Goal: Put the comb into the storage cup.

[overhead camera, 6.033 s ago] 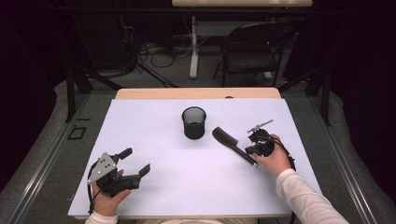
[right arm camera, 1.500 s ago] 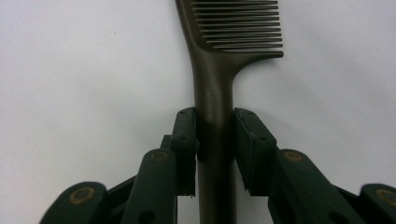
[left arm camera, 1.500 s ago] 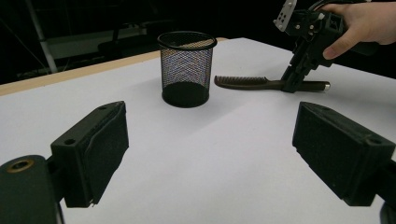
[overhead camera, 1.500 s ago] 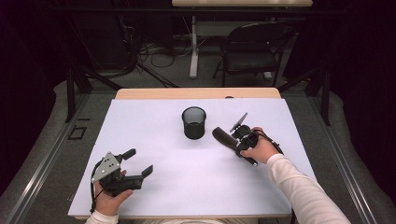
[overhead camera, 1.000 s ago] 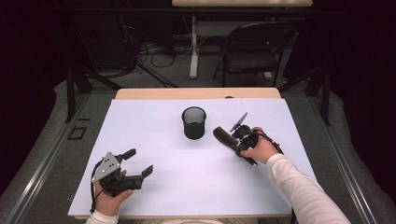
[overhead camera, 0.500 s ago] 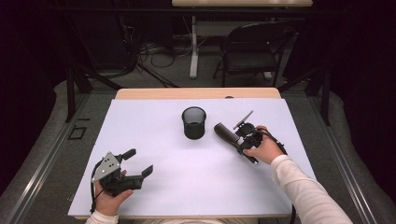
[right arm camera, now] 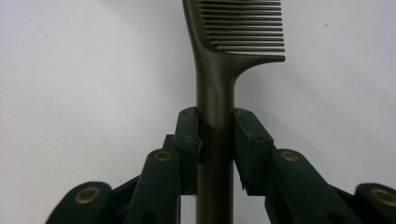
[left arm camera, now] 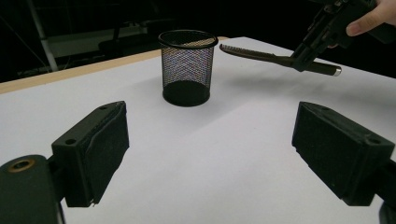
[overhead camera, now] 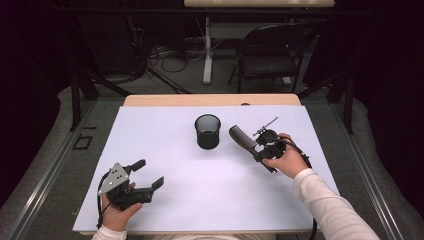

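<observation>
Dark brown plastic comb with a long straight handle (right arm camera: 215,93): clamped by the handle between the two pads of the right claw (right arm camera: 215,140), teeth end pointing away from the hand; in the high view the comb (overhead camera: 242,138) is held lifted above the white-covered worktop (overhead camera: 170,150), angled toward the cup, its toothed end just right of it and not touching. In the left gripper view the comb (left arm camera: 261,55) hangs level over its own shadow, clear of the surface. Black wire-mesh pencil cup, round, upright (overhead camera: 207,131): stands near the middle of the worktop, mouth open. Left claw (overhead camera: 148,174): rests at the near left of the worktop, jaws spread wide with nothing between them; the cup (left arm camera: 187,67) sits ahead of it, well apart. Right claw (overhead camera: 257,150): narrow, closed on the comb handle.
</observation>
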`<state>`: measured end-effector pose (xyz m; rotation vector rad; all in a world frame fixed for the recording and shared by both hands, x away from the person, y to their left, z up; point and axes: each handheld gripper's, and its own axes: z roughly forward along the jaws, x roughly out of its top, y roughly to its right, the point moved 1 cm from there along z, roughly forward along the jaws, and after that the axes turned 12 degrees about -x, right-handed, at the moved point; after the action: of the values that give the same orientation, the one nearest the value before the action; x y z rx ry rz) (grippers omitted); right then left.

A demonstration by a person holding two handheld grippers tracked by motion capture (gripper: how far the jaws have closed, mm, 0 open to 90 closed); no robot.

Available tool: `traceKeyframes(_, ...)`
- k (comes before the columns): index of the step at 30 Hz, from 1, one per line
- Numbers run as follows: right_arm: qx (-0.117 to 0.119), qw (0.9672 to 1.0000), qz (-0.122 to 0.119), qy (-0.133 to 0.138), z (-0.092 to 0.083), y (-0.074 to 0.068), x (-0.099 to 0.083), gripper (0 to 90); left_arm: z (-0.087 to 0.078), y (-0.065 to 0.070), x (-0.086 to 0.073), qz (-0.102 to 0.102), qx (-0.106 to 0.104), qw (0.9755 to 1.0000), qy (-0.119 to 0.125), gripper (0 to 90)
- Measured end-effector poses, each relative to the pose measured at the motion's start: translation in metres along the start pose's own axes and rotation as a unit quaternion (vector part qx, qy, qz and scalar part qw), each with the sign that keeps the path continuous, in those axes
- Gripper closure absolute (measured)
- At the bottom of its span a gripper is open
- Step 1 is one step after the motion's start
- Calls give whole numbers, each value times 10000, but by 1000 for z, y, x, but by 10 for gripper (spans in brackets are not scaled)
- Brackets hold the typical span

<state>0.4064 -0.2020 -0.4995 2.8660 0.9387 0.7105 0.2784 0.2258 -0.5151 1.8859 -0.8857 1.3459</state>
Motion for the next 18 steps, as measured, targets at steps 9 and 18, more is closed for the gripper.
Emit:
traceKeyframes(9,-27,9993,37,376,-11,-5,-1,724,0,0,0,-2,6,10000,4,109)
traceKeyframes(18,43,9972,105,733,-20,-10,-4,725,0,0,0,-8,12,10000,6,109)
